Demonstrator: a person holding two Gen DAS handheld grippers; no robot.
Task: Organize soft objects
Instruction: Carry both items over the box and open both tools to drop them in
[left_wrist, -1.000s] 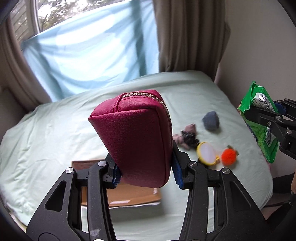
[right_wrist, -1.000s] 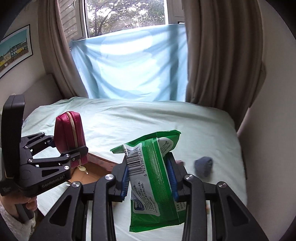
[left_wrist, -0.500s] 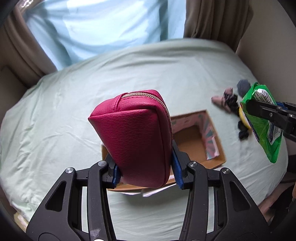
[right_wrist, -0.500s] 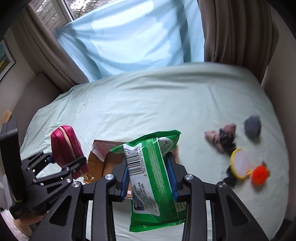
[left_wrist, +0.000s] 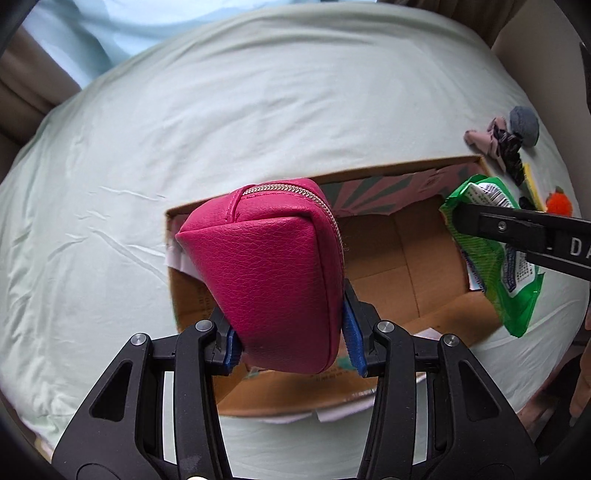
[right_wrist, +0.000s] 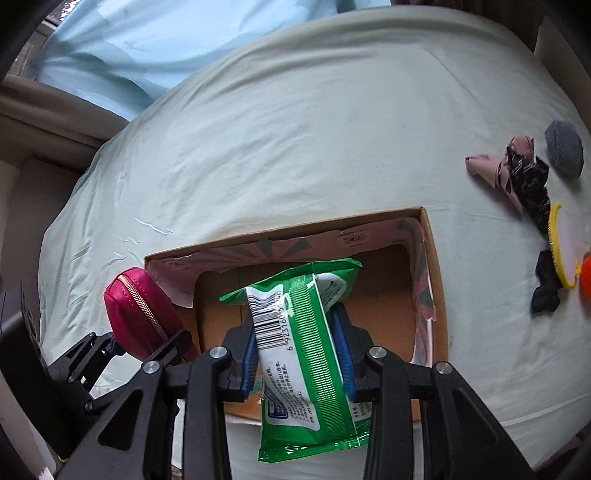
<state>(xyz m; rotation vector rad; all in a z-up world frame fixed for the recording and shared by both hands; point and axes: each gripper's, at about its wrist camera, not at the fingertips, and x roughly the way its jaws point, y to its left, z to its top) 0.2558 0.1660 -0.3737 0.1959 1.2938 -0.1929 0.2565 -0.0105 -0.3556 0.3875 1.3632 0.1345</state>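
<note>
magenta leather pouch (left_wrist: 273, 266) clamped in left gripper (left_wrist: 291, 347); right gripper (right_wrist: 299, 365) holding green wipes pack (right_wrist: 303, 332).

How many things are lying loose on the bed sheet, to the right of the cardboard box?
5: grey pouf farthest back, pink-and-black bows beside it, yellow-rimmed mirror, black scrunchie, orange pompom at the frame edge. More may be cut off.

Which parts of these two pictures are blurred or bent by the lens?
Left wrist view: the pink leather pouch is sharp, while the bed's edges curve from fisheye distortion. Right wrist view: the green wipes packet is sharp; the orange pompom is cut off at the frame's edge.
</note>
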